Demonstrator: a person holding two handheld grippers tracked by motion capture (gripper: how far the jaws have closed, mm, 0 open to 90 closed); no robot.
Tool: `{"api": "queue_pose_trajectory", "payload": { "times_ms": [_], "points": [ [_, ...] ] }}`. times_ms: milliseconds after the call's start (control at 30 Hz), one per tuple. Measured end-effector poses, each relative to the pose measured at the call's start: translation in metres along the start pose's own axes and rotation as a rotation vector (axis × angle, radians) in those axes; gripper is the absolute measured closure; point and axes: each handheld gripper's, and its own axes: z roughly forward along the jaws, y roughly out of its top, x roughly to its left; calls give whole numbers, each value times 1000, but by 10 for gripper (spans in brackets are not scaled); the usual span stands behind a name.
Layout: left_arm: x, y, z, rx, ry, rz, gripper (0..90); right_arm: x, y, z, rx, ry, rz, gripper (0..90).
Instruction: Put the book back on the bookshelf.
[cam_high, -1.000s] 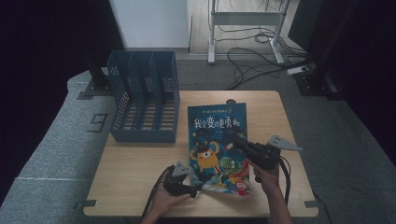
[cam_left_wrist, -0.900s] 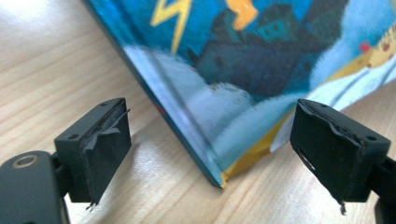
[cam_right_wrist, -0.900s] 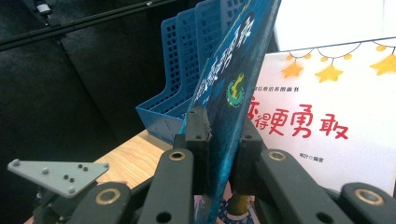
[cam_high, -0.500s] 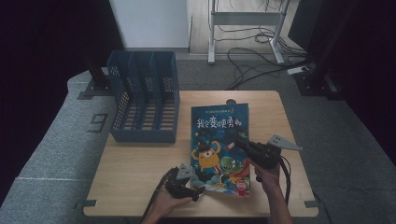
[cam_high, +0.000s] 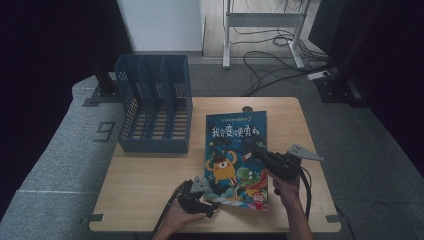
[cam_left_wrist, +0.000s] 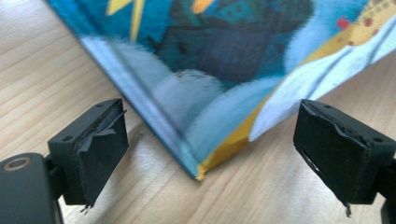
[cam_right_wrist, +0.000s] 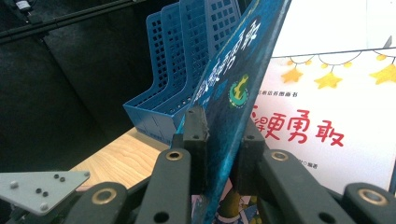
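A colourful children's book (cam_high: 235, 150) lies on the wooden table (cam_high: 145, 175), in front of the person. My right gripper (cam_high: 257, 150) is at its right side, shut on the front cover (cam_right_wrist: 233, 93). The cover stands raised on edge between the jaws, and the white title page (cam_right_wrist: 336, 93) with red characters shows under it. My left gripper (cam_high: 212, 200) rests low on the table at the book's near left corner (cam_left_wrist: 201, 172). Its jaws stand wide open, one on each side of that corner, and neither pad touches it.
A blue slotted file holder (cam_high: 155, 107) with three compartments stands at the table's back left, also seen behind the raised cover (cam_right_wrist: 187, 56). Grey floor mats surround the table, with cables and a desk frame beyond the far edge.
The left gripper has edged slightly toward the book's near corner. The book has straightened a little on the table. The right gripper keeps its hold in the same place.
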Motion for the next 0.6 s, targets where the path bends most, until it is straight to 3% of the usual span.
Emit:
{"api": "queue_pose_trajectory", "payload": {
  "times_ms": [133,333,600],
  "points": [
    [-3,-1,5,12,36,10,97,0,0,0,1,-3,1,775],
    [-3,-2,6,12,41,-4,107,1,0,0,-3,-5,-8,775],
    [-3,-1,7,16,51,8,103,10,3,-2,-17,13,-48,778]
  ]
}}
